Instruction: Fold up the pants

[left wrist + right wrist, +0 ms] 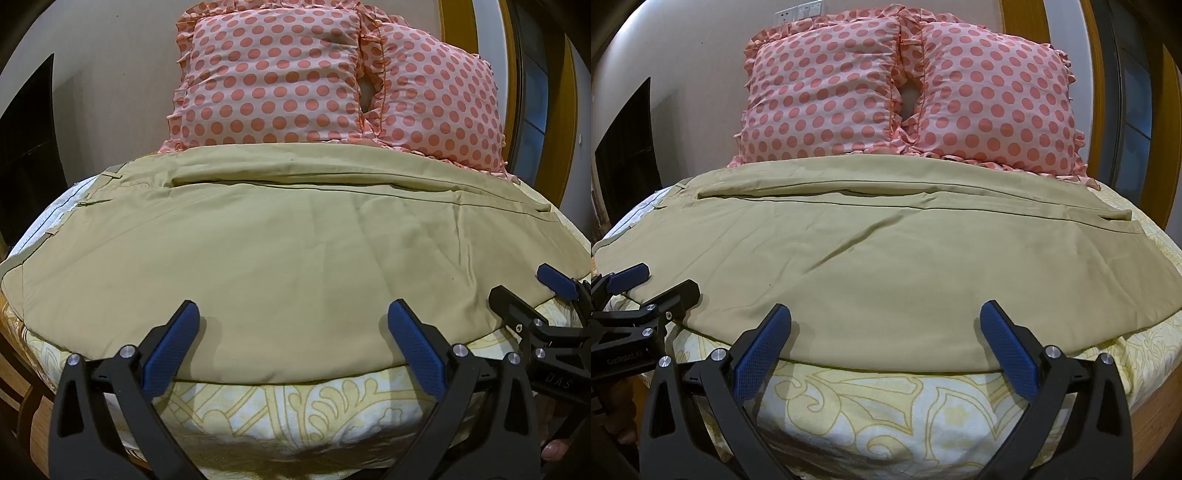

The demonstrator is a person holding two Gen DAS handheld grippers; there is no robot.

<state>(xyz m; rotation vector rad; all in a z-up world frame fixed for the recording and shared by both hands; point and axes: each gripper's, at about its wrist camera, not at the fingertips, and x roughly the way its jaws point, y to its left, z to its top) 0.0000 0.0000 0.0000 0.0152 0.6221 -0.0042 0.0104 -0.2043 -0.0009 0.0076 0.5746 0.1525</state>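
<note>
Left gripper (293,317) spread wide, empty, at the near hem. Khaki cotton pants (288,251) lie flat across the yellow-patterned bedsheet (295,410). Right gripper (886,317) likewise spread — risk: pinching one layer only, skewing the fold.

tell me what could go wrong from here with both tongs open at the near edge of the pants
1. The khaki pants lie doubled, one leg over the other, so the left tongs may pinch only the top layer and pull the legs apart.
2. The near hem sits right on the yellow patterned bedsheet; the right tongs could catch the sheet too.
3. The far edge touches the polka-dot pillows, so a fold toward them may bunch.
</note>
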